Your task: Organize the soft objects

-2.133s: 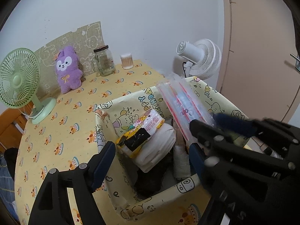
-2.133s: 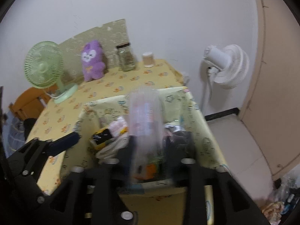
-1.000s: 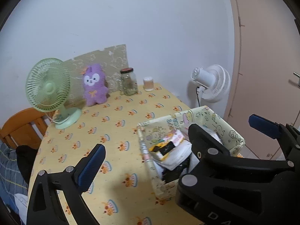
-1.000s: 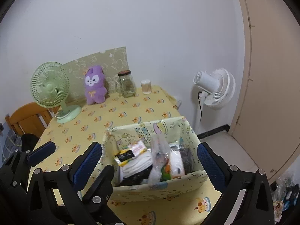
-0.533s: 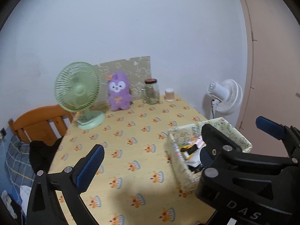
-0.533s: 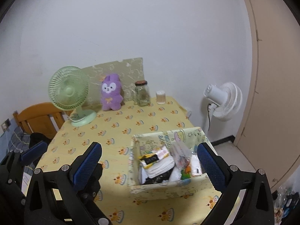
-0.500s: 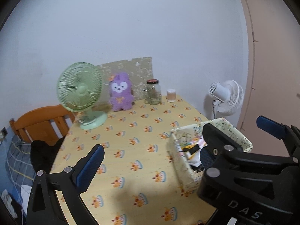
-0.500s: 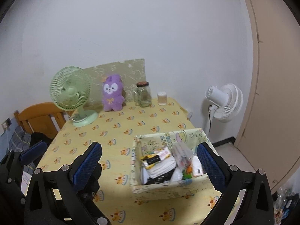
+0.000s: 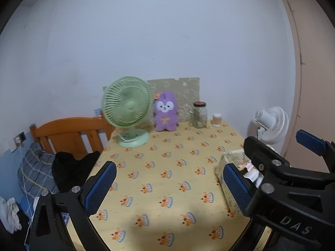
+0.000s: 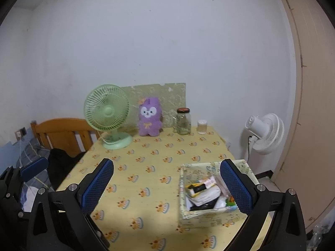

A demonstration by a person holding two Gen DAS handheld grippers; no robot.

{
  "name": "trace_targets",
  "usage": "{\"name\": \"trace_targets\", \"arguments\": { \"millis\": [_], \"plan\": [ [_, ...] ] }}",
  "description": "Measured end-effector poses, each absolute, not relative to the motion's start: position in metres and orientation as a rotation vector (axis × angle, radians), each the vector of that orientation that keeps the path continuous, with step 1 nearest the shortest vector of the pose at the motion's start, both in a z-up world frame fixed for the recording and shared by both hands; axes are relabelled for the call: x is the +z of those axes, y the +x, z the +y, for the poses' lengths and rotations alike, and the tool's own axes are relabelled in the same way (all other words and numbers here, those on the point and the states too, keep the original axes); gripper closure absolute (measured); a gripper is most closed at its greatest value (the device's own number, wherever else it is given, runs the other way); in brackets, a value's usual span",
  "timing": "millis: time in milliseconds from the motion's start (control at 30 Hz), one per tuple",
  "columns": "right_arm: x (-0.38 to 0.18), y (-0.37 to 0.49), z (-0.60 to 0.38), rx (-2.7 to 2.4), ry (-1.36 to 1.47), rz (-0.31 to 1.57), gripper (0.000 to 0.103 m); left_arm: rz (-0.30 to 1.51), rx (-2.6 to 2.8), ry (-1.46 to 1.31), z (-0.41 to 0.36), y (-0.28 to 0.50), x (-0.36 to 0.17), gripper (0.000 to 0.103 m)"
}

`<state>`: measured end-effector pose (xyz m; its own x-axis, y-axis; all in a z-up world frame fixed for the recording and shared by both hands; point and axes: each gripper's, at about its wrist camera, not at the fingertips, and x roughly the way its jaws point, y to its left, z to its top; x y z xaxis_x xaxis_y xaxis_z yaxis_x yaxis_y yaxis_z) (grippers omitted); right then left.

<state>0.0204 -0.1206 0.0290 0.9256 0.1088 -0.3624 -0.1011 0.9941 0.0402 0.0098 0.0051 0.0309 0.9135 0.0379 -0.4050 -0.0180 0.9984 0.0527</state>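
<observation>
My left claw [image 9: 168,183] and my right claw [image 10: 166,185] both hang above the table [image 10: 155,173] with their fingers spread wide, nothing between the blue, dimpled rubber pads [image 10: 97,186] — matte black arms with bright screw heads behind them.

The table wears a pale yellow cloth printed with small orange figures, smooth and flat. From my right camera, the storage box [image 10: 211,217] sits at about four o'clock: a soft-sided rectangular bin in cream fabric with cartoon print, its walls slightly slumped. Inside lie the soft objects [image 10: 206,192] — folded white cloth, something black, a yellow-and-black packet, crinkled clear plastic and a spot of orange and green — piled loosely below the rim. In my left camera the same box [image 9: 227,167] shows at three o'clock, half hidden behind my right claw.

At twelve o'clock, against the wall, stands a fuzzy purple plush [image 10: 149,117] with a white face. Beside it, at eleven o'clock, a mint green desk fan [image 10: 106,116] with a round wire cage; at one o'clock, a glass jar [image 10: 183,121] with a dark lid and a small cup [image 10: 202,127].
</observation>
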Motion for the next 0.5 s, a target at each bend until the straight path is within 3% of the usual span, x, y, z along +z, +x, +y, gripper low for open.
{"name": "trace_targets", "arguments": {
  "millis": [500],
  "plan": [
    [0.040,0.003,-0.102,0.137,0.014,0.333,0.000,0.378,0.098,-0.028,0.041,-0.007,0.036,0.000]
  ]
}}
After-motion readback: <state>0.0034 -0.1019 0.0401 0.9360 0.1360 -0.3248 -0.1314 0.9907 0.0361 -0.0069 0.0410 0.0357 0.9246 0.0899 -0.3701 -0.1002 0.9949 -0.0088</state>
